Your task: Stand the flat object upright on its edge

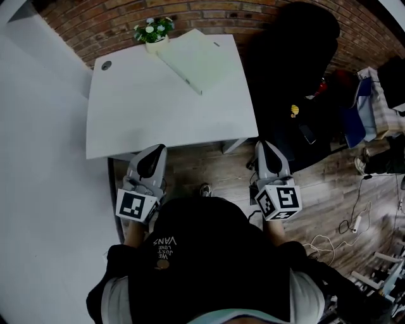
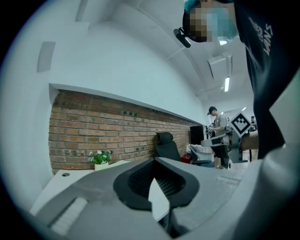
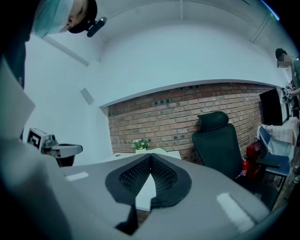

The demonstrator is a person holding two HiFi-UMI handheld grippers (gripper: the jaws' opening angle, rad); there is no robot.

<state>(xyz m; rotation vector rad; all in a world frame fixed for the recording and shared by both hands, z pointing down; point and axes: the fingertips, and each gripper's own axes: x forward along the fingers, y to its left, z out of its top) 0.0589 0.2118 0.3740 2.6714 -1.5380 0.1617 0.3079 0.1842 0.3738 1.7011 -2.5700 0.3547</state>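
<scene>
The flat object (image 1: 195,59) is a pale, book-like slab lying flat at the far right of the white table (image 1: 145,114), next to a small potted plant (image 1: 153,30). My left gripper (image 1: 154,153) and right gripper (image 1: 265,148) hang just off the table's near edge, close to my body and far from the slab. Both are shut with nothing between the jaws. In the left gripper view the closed left gripper (image 2: 153,162) points toward the table (image 2: 63,182) and plant (image 2: 100,157). In the right gripper view the closed right gripper (image 3: 150,157) points at the slab (image 3: 158,151).
A black office chair (image 1: 292,60) stands right of the table against the brick wall (image 1: 209,12). Cables and clutter (image 1: 354,221) lie on the wooden floor at right. A white wall (image 1: 38,158) runs along the left. Another person (image 2: 218,127) stands far off.
</scene>
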